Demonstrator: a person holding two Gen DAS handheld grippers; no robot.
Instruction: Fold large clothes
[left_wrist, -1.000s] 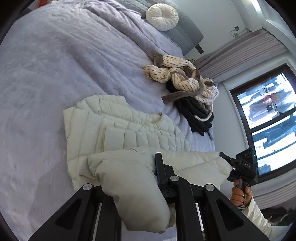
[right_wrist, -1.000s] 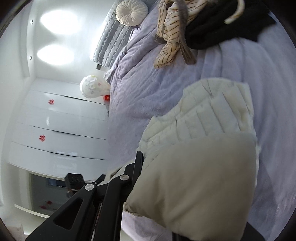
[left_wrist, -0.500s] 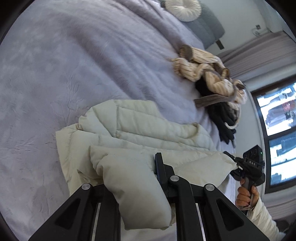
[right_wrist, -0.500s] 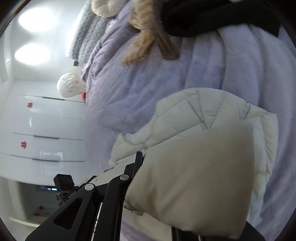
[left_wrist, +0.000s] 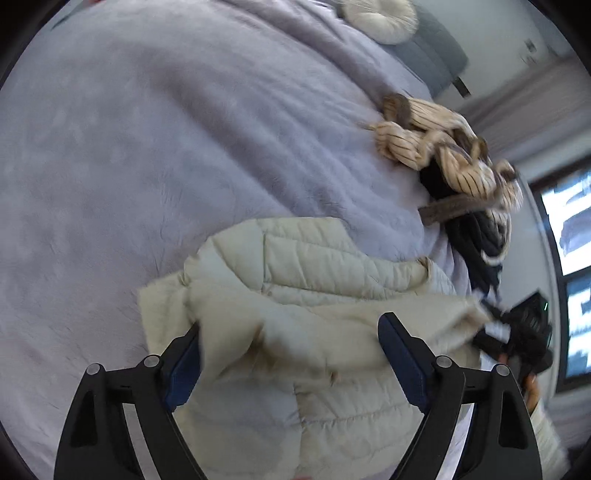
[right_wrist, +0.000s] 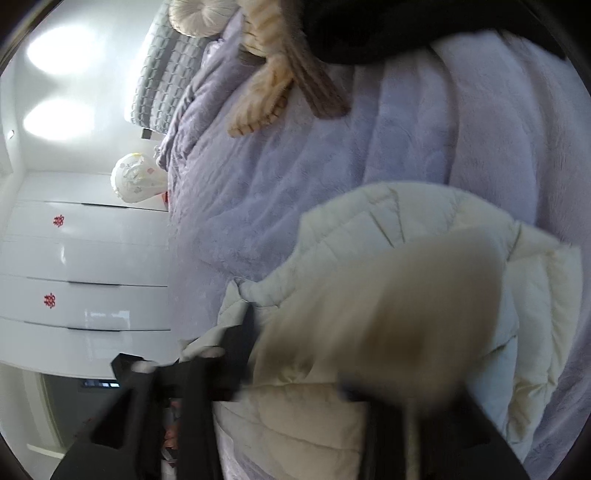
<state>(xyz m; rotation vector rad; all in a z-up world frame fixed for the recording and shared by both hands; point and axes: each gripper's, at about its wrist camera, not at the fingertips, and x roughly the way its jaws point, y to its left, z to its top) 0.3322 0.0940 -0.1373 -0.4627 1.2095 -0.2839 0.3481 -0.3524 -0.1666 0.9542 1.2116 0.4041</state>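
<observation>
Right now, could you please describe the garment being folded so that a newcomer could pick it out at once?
Start from the lilac bedspread that covers the bed. At its near edge, between the open jaws of the left hand-held gripper, lies a cream quilted puffer jacket. Unlike the striped beige garment and the black clothes heaped farther along, it is plain, pale and padded.

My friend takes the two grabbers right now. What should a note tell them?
Left gripper: jaws have just opened wide; the cream puffer jacket lies loose between them.
Right gripper: jaws have just been opening too, jacket edge between them, picture blurred.
The jacket lies on the purple bedspread, its near part folded over onto the rest.
Left: tidy that fold, then the striped garment and black clothes heaped beyond.
</observation>
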